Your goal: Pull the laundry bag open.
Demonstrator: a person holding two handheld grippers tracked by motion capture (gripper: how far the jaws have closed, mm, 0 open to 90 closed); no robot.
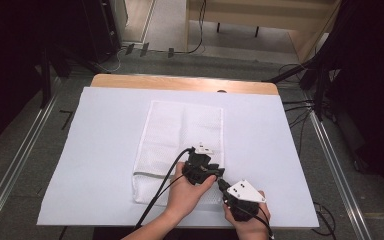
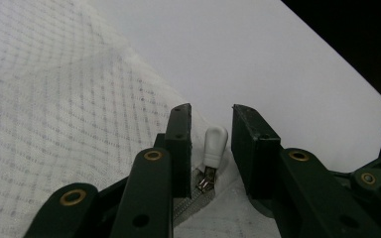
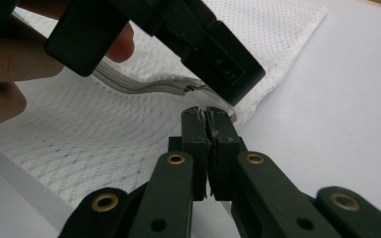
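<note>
In the high view, a white mesh bag (image 1: pixel 180 145) is lying flat mid-tabletop (image 1: pixel 105 150) on a white sheet, both claws working at its near right corner, dark room and cabled floor around. In the left gripper view, the left claw (image 2: pixel 211 134) is gaping open astride the white zipper pull (image 2: pixel 215 145), not yet pinching it. In the right gripper view, the right claw (image 3: pixel 207 115) is sitting clamped, seemingly on the bag's corner edge, so the zipping, I judge, is only beginning.

A mesh bag (image 1: pixel 180 145) lies mid-worktop (image 1: pixel 105 150) on a sheet. Both tongs sit at its near right corner, the left tongs (image 1: pixel 207 172) just behind the right tongs (image 1: pixel 223 186). A zipper pull (image 2: pixel 214 144) lies between the left jaws.
</note>
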